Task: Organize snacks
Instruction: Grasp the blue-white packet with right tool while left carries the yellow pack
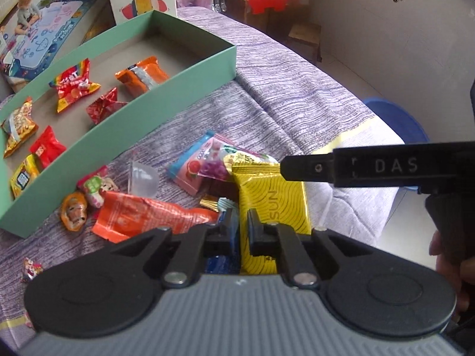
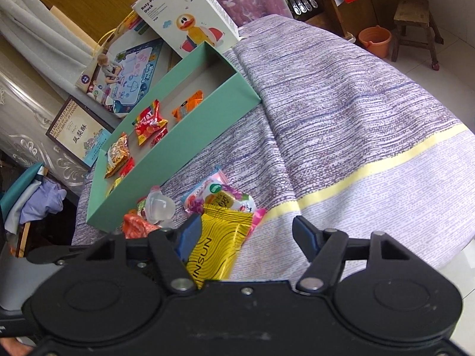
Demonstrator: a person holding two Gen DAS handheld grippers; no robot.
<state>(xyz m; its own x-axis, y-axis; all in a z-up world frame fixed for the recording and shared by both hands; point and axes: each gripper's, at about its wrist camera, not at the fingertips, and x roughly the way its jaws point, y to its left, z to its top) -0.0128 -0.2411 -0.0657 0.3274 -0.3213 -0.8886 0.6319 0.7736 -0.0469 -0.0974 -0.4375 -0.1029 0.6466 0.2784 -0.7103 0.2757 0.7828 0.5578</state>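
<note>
A green open box (image 1: 166,112) (image 2: 178,154) on the purple cloth holds several wrapped snacks. In front of it lies a loose pile: an orange packet (image 1: 142,216), a pink-and-blue packet (image 1: 193,166), a clear jelly cup (image 1: 142,178) (image 2: 160,207) and a yellow packet (image 1: 273,201) (image 2: 216,246). My left gripper (image 1: 239,215) is down in the pile, shut on a small blue-wrapped snack (image 1: 221,262) just left of the yellow packet. My right gripper (image 2: 248,231) is open; the yellow packet lies against its left finger. In the left wrist view one right finger (image 1: 299,169) reaches the packet's top edge.
A duck toy box (image 2: 190,20) and a play-mat box (image 2: 130,68) stand behind the green box. One small candy (image 1: 31,268) lies apart at the near left. The cloth drops off at the right, above a blue stool (image 1: 394,118). A wooden stool (image 2: 415,20) and an orange bucket (image 2: 375,40) stand on the floor.
</note>
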